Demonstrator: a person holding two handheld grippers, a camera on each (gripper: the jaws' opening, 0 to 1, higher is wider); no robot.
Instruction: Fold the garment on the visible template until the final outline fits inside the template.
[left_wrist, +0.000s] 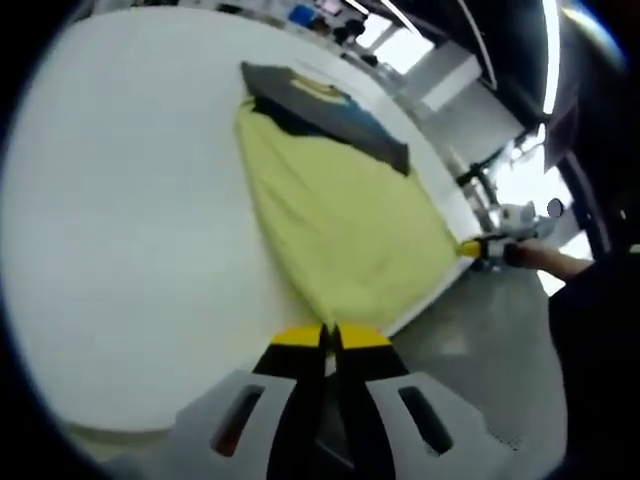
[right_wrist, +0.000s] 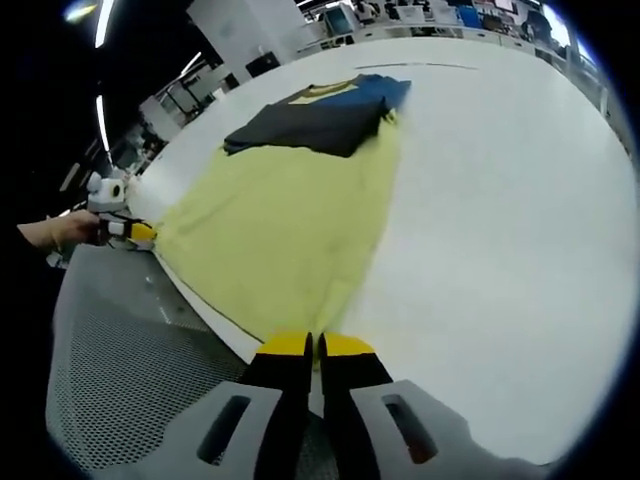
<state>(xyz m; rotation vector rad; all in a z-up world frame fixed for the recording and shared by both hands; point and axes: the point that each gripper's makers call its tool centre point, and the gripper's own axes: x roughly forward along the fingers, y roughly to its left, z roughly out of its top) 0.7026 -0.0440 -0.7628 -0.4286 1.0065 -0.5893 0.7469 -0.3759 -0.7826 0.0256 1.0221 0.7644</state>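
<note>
A pale yellow garment (left_wrist: 340, 215) lies spread flat on the white table (left_wrist: 130, 220), reaching to the near edge. Across its far end lies a dark grey folded cloth (left_wrist: 320, 110) with blue and yellow patches. In the left gripper view my left gripper (left_wrist: 330, 336) is shut on the garment's near corner at the table edge. My right gripper (left_wrist: 490, 248) pinches the other near corner at the right. In the right gripper view the yellow garment (right_wrist: 280, 220) runs away from my right gripper (right_wrist: 315, 346), shut on its corner. The left gripper (right_wrist: 130, 232) holds the corner at the left. The dark cloth (right_wrist: 310, 122) lies beyond.
A grey mesh chair back (right_wrist: 110, 340) stands against the table's near edge (right_wrist: 205, 310). A person's hand (left_wrist: 548, 260) holds the far gripper. Desks and equipment (right_wrist: 400, 15) line the room behind the table. Wide bare tabletop (right_wrist: 500, 200) lies beside the garment.
</note>
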